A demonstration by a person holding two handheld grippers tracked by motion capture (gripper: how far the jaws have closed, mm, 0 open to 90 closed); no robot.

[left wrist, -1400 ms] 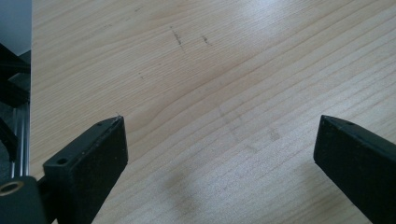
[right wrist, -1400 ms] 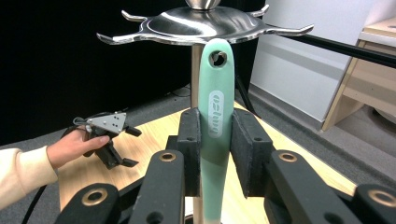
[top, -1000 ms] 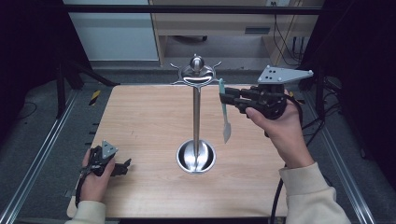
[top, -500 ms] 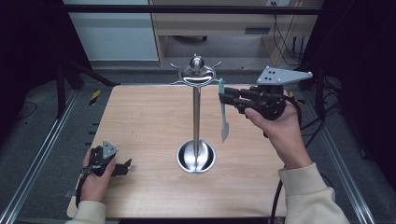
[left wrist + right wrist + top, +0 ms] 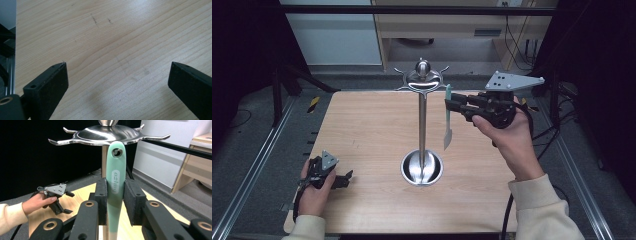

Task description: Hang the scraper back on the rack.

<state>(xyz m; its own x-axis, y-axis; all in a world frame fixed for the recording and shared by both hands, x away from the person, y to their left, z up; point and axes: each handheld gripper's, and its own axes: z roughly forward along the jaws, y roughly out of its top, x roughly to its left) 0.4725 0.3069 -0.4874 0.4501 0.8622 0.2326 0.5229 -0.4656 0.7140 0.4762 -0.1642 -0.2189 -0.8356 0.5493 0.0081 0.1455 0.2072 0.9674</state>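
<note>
The right gripper (image 5: 451,107) is clamped on the mint-green plastic handle of a small spatula-like utensil (image 5: 447,117), which hangs upright with its pale blade pointing down. In the right gripper view both black pads press the handle's flanks, and the handle's hanging hole (image 5: 117,152) sits just below the rim of the polished steel utensil stand with hooked arms (image 5: 422,80). From the stand's pole, the utensil lies at about 3 o'clock, just beside it and apart from it. Whether the hole has caught a hook cannot be told. The stand's round base (image 5: 422,168) rests near the centre of the light wooden table (image 5: 362,125). The left gripper (image 5: 343,180) sits low at about 8 o'clock from the base, jaws spread wide over bare wood, holding nothing.
</note>
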